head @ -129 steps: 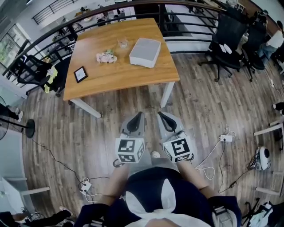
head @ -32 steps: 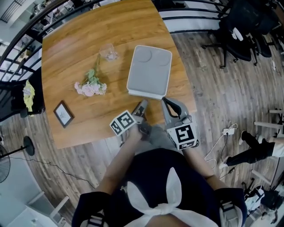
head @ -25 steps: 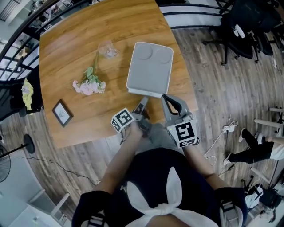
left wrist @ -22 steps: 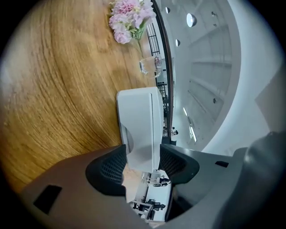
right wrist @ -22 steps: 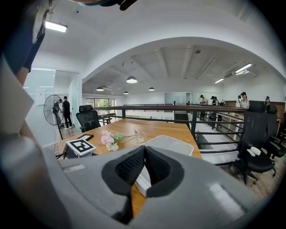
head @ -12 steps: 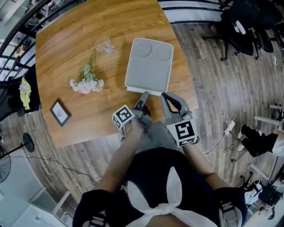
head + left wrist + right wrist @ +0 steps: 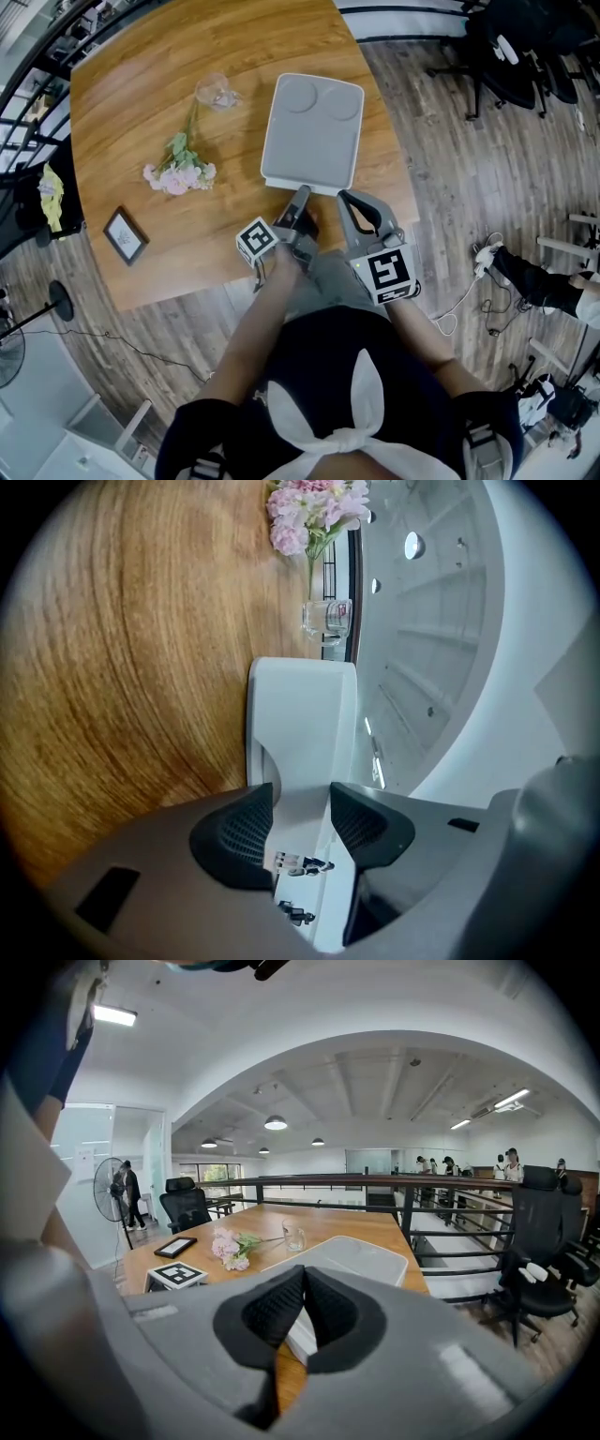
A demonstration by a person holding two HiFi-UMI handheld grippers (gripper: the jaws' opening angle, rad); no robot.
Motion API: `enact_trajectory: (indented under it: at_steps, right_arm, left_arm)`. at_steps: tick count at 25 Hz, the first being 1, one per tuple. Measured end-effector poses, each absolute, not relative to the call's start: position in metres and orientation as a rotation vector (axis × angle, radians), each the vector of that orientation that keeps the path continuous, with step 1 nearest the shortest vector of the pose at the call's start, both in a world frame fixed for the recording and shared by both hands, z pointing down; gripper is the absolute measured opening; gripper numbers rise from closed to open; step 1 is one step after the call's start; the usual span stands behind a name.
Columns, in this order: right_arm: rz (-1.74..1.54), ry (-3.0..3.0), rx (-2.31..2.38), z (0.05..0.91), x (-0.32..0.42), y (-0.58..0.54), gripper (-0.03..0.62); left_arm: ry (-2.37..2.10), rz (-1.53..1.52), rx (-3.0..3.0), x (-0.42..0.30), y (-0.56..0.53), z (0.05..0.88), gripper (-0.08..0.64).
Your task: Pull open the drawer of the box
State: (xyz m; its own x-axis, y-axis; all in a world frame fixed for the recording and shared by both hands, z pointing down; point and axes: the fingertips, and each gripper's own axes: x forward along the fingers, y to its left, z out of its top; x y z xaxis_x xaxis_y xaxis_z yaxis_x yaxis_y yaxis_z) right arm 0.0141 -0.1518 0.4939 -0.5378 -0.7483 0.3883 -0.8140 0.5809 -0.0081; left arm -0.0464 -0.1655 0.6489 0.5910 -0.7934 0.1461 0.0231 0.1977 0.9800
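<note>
Right gripper (image 7: 346,197) pinched closed, empty, tip just beside near right corner of the white box (image 7: 314,131). Left gripper (image 7: 300,803) rolled sideways, jaws wide but just been closing, straddling the drawer front (image 7: 302,752), not clamped. Box lies on wooden table (image 7: 131,112); flowers (image 7: 178,173) and glass (image 7: 214,92) beyond.

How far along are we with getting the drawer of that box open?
Done: the approach; the left claw is at the near front of the box. In hand: its jaws have just been closing with the front edge between them, no firm grip showing. Remaining: clamp and pull; the drawer looks flush, unopened. The right claw is shut, idle.
</note>
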Motion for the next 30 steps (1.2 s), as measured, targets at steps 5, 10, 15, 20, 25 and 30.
enact_trajectory:
  at_steps: [5, 10, 15, 20, 25, 30]
  right_arm:
    - [0.278, -2.469, 1.267, 0.495, 0.016, -0.152, 0.0]
    - [0.285, -2.466, 1.267, 0.496, 0.018, -0.153, 0.0]
    - [0.286, -2.459, 1.273, 0.498, 0.022, -0.151, 0.0]
    - [0.294, -2.457, 1.281, 0.5, 0.022, -0.148, 0.0]
    - [0.289, -2.449, 1.261, 0.502, 0.019, -0.144, 0.0]
    - [0.319, -2.431, 1.216, 0.509, 0.016, -0.141, 0.0]
  left_arm:
    - [-0.741, -0.678, 1.284, -0.045, -0.166, 0.646, 0.179]
    - [-0.754, -0.663, 1.323, -0.046, -0.166, 0.646, 0.169]
    - [-0.761, -0.656, 1.326, -0.046, -0.166, 0.646, 0.164]
    - [-0.757, -0.649, 1.326, -0.046, -0.163, 0.646, 0.162]
    - [-0.751, -0.643, 1.324, -0.047, -0.152, 0.646, 0.161]
    - [-0.753, -0.632, 1.321, -0.048, -0.144, 0.645, 0.161]
